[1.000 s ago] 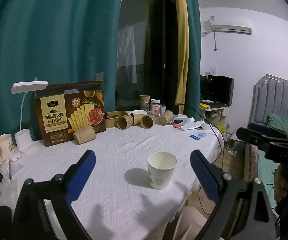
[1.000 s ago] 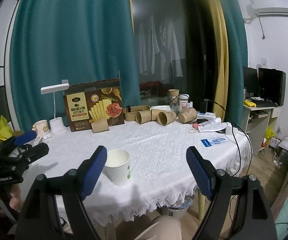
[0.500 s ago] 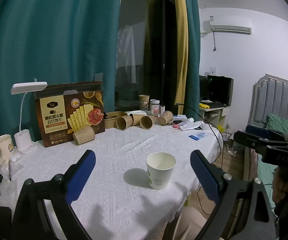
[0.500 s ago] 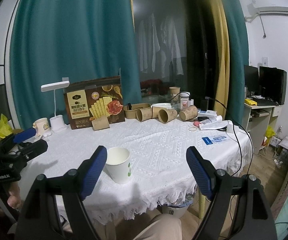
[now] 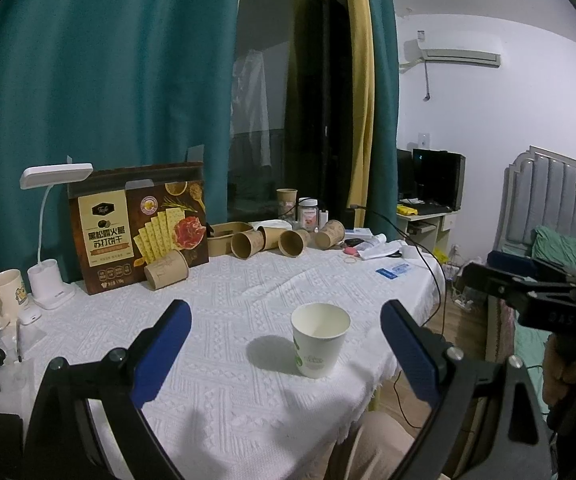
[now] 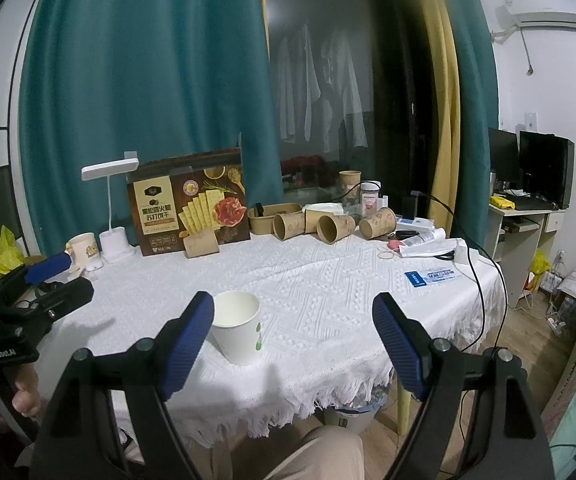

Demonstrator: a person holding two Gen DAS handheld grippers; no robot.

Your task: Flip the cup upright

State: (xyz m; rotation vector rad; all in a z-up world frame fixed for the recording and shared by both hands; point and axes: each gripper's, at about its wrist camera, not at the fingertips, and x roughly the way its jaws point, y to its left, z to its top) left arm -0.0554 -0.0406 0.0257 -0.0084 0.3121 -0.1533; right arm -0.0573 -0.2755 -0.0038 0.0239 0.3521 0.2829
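A white paper cup (image 5: 319,339) with a green print stands upright, mouth up, on the white tablecloth (image 5: 231,300) near the table's front edge. It also shows in the right wrist view (image 6: 237,332). My left gripper (image 5: 285,350) is open and empty, held back from the cup, which shows between its blue fingers. My right gripper (image 6: 292,344) is open and empty; the cup sits just beyond its left finger (image 6: 187,344). Each gripper shows at the edge of the other's view.
Several brown paper cups (image 5: 283,240) lie on their sides at the back of the table, one (image 5: 166,269) before a cracker box (image 5: 139,224). A desk lamp (image 5: 47,216) and mug (image 5: 5,294) stand at the back left. A black cable (image 6: 476,272) hangs off the right edge.
Both views have shifted very slightly. The cup stands still and both grippers stay open.
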